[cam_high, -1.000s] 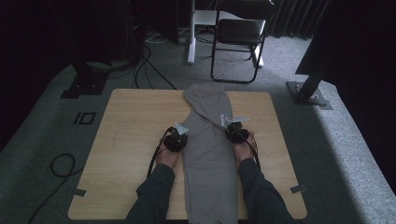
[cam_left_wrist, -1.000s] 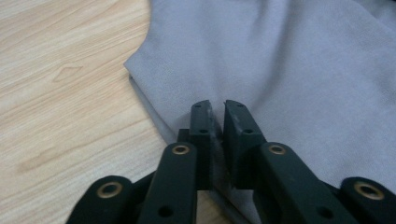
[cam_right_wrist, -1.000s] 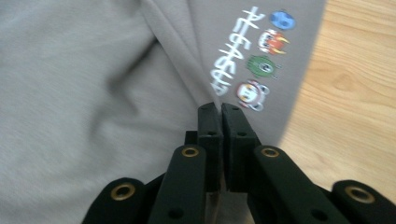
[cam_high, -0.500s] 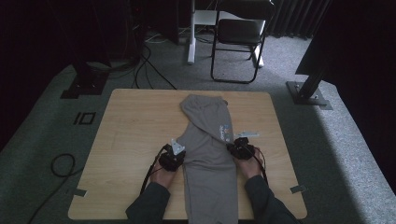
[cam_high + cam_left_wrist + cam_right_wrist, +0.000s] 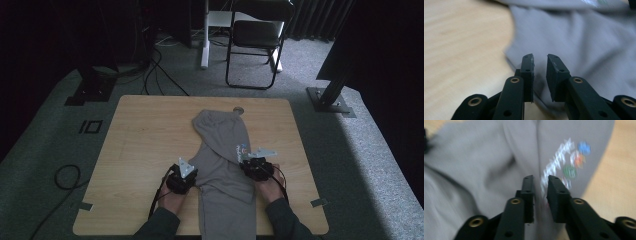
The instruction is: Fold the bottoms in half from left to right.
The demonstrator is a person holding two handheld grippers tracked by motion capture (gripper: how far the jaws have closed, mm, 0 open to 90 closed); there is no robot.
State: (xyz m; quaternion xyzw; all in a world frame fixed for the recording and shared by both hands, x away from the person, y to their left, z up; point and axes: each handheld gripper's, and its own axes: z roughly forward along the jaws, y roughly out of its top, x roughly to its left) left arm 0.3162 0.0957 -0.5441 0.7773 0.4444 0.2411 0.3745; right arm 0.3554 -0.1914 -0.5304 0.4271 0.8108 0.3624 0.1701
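A grey garment (image 5: 220,150) with a small coloured print (image 5: 241,148) lies lengthwise down the middle of the wooden table (image 5: 145,135) and hangs over the near edge. My left gripper (image 5: 189,172) sits at its left edge and my right gripper (image 5: 250,164) at its right edge, each held in a hand. In the left gripper view the jaws (image 5: 540,56) stand slightly apart over the cloth (image 5: 579,37), with nothing between them. In the right gripper view the jaws (image 5: 541,178) are likewise a little apart above the print (image 5: 571,160). Both pairs of jaws have just been opening.
A small round object (image 5: 239,110) lies by the garment's far end. Beyond the table stand a black chair (image 5: 255,35) and a stand base (image 5: 332,97). Cables (image 5: 65,175) lie on the carpet at the left. Bare wood lies on both sides of the garment.
Both hands have drawn back toward the near edge, and the garment has slid that way with them. Its far end now lies farther from the table's back edge.
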